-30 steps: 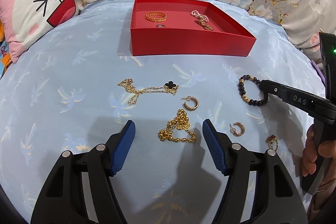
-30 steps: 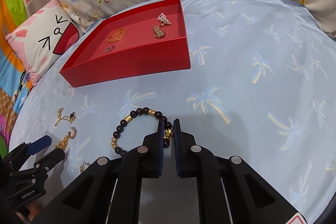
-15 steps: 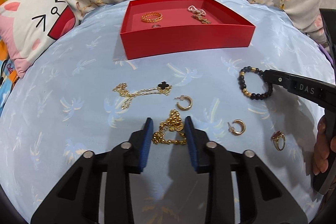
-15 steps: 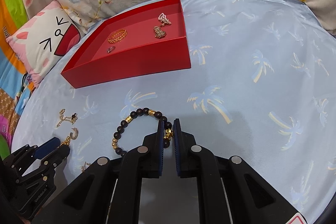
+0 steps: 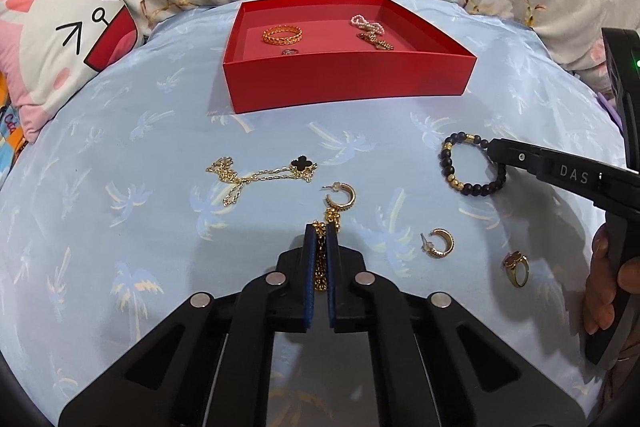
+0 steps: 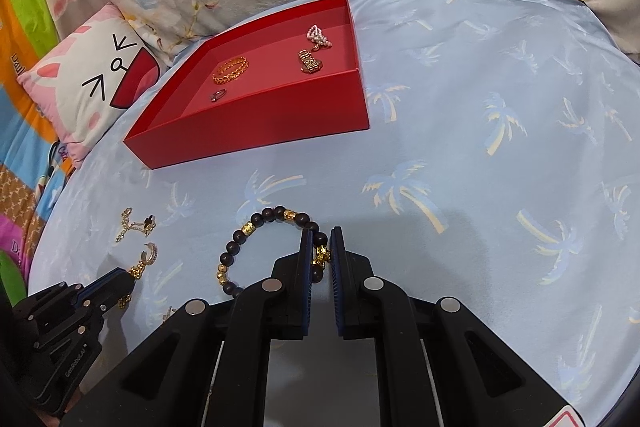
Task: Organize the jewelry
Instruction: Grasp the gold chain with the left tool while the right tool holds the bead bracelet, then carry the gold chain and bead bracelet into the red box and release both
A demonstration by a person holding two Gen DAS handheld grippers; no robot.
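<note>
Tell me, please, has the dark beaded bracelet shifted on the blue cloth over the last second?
No: the dark beaded bracelet keeps its place below the red tray, inside the right gripper.

I see bright, even light from above. Soft shadows pool just ahead of my left gripper (image 5: 319, 239) and beside my right gripper (image 6: 320, 239). Fisheye bending curves the red tray (image 5: 344, 79); corners go black. Focus stays sharp, with no glare.

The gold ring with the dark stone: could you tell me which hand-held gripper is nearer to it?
Probably right. The right hand-held gripper, shut on the beaded bracelet, sits just beyond the gold ring; the left hand-held gripper grips the gold chain, farther left.
</note>
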